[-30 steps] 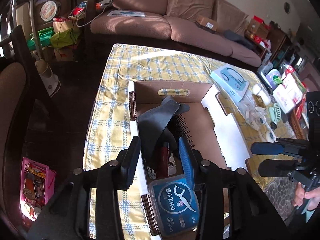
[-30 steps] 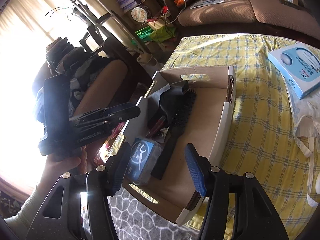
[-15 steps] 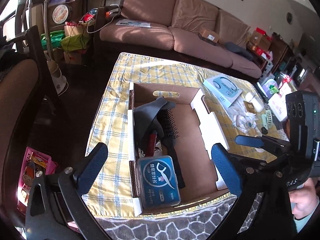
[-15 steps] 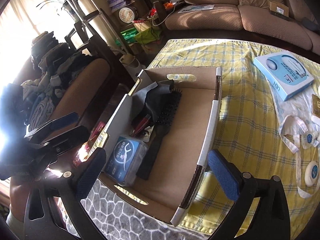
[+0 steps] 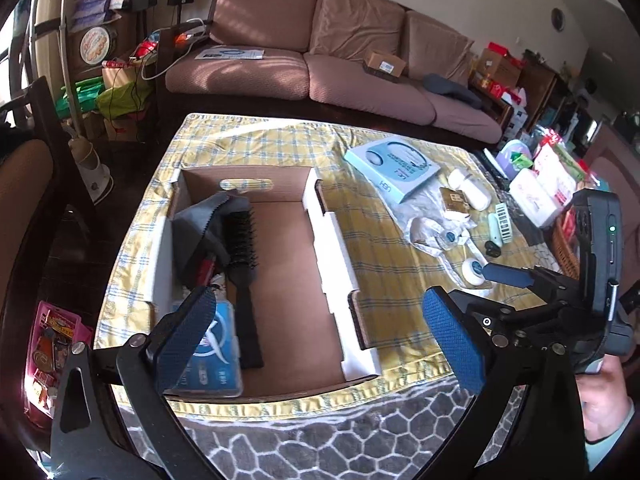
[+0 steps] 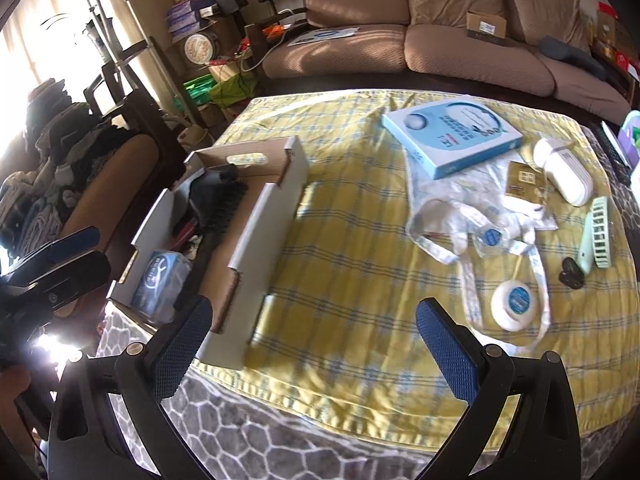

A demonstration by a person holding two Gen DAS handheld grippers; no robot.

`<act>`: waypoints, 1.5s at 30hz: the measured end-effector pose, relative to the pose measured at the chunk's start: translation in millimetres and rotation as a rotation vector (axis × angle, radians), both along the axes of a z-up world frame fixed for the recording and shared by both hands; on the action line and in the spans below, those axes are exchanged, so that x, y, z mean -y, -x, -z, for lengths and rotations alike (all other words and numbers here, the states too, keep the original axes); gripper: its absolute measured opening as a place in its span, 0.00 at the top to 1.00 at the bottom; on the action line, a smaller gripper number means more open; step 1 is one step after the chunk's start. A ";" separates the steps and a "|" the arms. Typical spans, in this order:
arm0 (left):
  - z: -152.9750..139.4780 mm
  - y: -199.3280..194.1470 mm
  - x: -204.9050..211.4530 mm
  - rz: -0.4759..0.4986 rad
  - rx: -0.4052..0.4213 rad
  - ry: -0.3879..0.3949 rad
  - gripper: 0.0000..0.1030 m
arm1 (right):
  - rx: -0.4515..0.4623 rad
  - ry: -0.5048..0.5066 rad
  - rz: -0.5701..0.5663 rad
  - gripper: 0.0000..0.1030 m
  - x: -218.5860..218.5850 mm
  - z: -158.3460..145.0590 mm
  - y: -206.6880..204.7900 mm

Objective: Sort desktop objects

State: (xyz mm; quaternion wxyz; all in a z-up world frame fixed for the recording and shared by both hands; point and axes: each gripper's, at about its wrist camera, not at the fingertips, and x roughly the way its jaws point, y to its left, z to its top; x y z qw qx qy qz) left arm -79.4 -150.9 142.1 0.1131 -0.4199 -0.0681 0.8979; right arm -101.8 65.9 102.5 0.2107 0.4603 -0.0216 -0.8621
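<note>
The cardboard box [image 5: 280, 280] sat on the left part of the counter [image 5: 384, 280], which was covered by a yellow checked cloth. Inside it, along the left wall, lay a blue floss-pick case [image 5: 218, 354] at the near corner, a black hairbrush [image 5: 242, 264] with its handle towards the camera, a grey cloth [image 5: 200, 224] at the far end and a red-handled item [image 5: 205, 270] partly under the cloth. The right half of the box floor was bare cardboard.

To the right of the box, well apart from it, the unsorted things lay in a loose group: a light blue flat box [image 6: 452, 136] at the far side, a white oval case [image 6: 566, 176] and a small gold packet [image 6: 524, 182] beside it, a crumpled white plastic bag [image 6: 460, 208], a pale green handheld fan [image 6: 596, 236], a small dark object [image 6: 572, 274] just beside the fan's handle, and a round white container [image 6: 514, 306] with a blue label nearest the counter's front edge.

The left gripper [image 5: 316, 340] hung over the near end of the box with its jaws spread wide and nothing between them; they had just been opening. The right gripper [image 6: 312, 348] pointed at the bare cloth between the box and the loose group, its jaws likewise spread wide and empty after just opening. A hand [image 5: 608, 404] held the right gripper's body at the lower right of the left wrist view.

A brown sofa [image 5: 320, 60] stood beyond the counter, and a grey patterned rug [image 5: 320, 440] lay below its front edge.
</note>
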 end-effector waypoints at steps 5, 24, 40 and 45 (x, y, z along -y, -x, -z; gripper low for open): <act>10.7 5.3 -60.7 0.046 0.011 -0.009 0.00 | 0.000 -0.050 0.113 0.00 -68.4 10.1 0.8; 114.9 18.1 -191.6 0.092 0.050 0.133 0.00 | 0.003 -0.170 0.302 0.00 -173.7 88.7 0.5; 138.5 12.2 -198.3 0.024 0.071 0.210 0.00 | -0.056 -0.230 0.306 0.00 -156.5 97.2 -4.9; 134.2 1.9 -192.9 0.016 0.078 0.181 0.00 | -0.038 -0.182 0.330 0.00 -161.3 91.3 -13.6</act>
